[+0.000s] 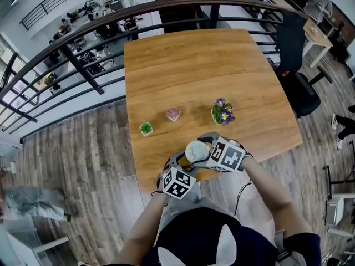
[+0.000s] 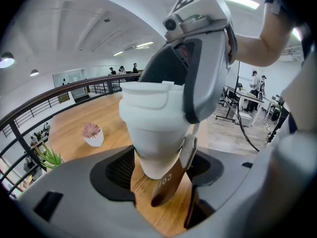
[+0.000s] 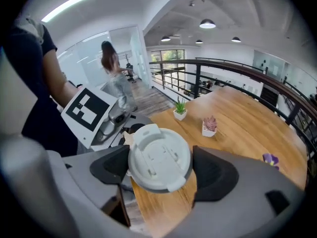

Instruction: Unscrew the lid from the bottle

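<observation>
Lid [image 3: 159, 163] top, right gripper view; bottle [image 2: 154, 135] wall, left gripper view.

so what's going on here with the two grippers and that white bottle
A person has a handheld gripper in each hand, at the near edge of a wooden table. The left gripper clamps the lower part of the white bottle from the side. The right gripper sits above it, with its jaws closed around the lid. The lid is on the bottle, not yet off. Three small potted plants stand farther back, untouched.
</observation>
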Demonstrator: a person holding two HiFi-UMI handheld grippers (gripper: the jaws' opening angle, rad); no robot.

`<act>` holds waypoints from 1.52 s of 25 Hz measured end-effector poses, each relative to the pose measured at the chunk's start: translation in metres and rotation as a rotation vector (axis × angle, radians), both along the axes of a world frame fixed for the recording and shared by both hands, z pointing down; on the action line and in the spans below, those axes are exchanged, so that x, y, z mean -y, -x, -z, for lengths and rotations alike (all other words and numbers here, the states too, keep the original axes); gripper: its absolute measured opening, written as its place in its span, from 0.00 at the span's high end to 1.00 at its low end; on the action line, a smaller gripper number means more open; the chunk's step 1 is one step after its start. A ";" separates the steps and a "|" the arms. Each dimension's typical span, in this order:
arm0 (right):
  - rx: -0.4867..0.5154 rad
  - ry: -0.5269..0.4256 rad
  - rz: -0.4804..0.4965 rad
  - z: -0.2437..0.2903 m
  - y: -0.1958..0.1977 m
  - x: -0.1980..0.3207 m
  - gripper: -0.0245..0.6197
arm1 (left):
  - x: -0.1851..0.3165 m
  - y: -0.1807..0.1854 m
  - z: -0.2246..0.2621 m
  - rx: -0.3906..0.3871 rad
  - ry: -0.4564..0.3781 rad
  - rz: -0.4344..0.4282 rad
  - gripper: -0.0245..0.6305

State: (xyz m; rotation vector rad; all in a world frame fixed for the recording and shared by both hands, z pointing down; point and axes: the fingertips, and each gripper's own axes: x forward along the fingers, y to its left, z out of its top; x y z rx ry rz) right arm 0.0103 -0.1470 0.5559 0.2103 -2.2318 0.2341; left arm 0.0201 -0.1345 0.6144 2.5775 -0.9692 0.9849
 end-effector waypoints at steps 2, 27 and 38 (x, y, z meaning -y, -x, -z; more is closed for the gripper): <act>-0.029 0.001 0.085 -0.001 0.001 -0.001 0.34 | 0.000 0.000 0.000 -0.001 0.002 -0.002 0.49; -0.065 -0.085 0.111 -0.008 0.005 -0.006 0.28 | -0.001 0.002 0.001 0.006 0.005 -0.007 0.50; 0.020 -0.075 0.079 0.013 0.008 -0.006 0.28 | -0.001 0.003 -0.002 0.009 0.011 0.002 0.50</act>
